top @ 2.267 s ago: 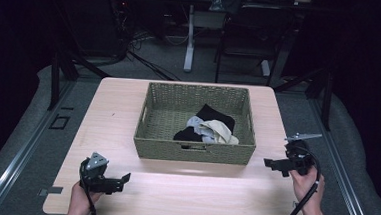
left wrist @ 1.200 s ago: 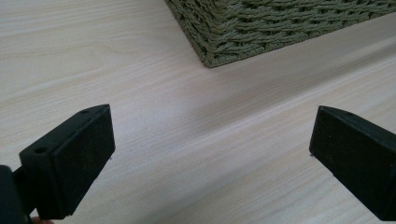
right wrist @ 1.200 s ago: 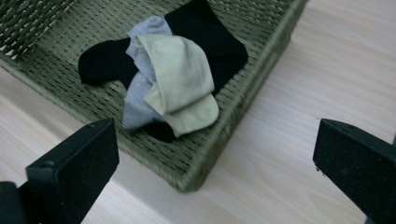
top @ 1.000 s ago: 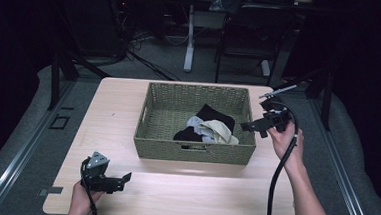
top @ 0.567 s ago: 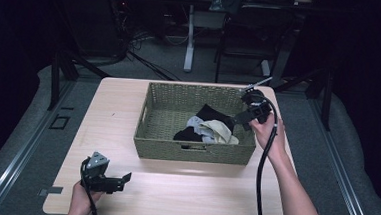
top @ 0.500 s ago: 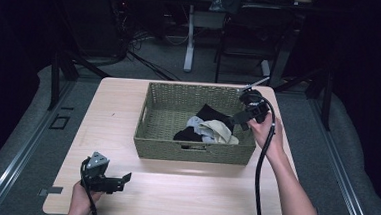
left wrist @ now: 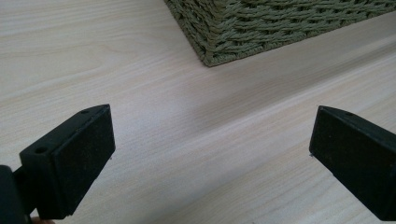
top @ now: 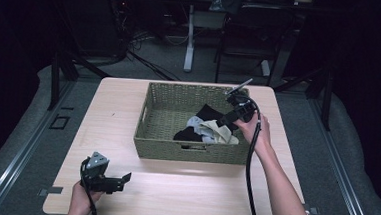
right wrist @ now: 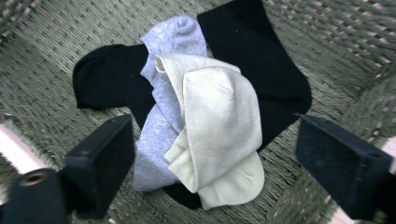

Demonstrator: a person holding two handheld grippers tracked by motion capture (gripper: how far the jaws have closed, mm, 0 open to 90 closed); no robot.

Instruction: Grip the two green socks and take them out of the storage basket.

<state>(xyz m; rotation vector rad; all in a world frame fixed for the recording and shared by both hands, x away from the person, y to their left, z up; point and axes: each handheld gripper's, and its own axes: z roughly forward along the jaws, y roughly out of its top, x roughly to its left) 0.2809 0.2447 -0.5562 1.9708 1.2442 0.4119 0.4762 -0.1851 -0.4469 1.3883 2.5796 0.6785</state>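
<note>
A green woven basket [top: 168, 117] stands mid-table and holds a heap of socks: a cream sock [right wrist: 219, 135] [top: 219, 132] on top, a grey sock [right wrist: 163, 93] [top: 195, 123] beneath it, and black socks [right wrist: 261, 70] [top: 209, 111] under both. My right gripper [top: 226, 120] [right wrist: 224, 177] hangs open over the basket's right side, its jaws spread wide just above the cream sock. My left gripper [top: 122, 179] [left wrist: 210, 158] rests open near the table's front left edge, nothing between its jaws.
The basket's near corner [left wrist: 224, 42] lies ahead of the left gripper. Bare light wooden table [top: 113, 113] surrounds the basket. Beyond the table stand a chair [top: 243, 35] and desk legs with cables on the dark floor.
The right gripper has swung from the table's right edge up and left to over the basket, and now dips toward the socks. The left gripper has stayed put.
</note>
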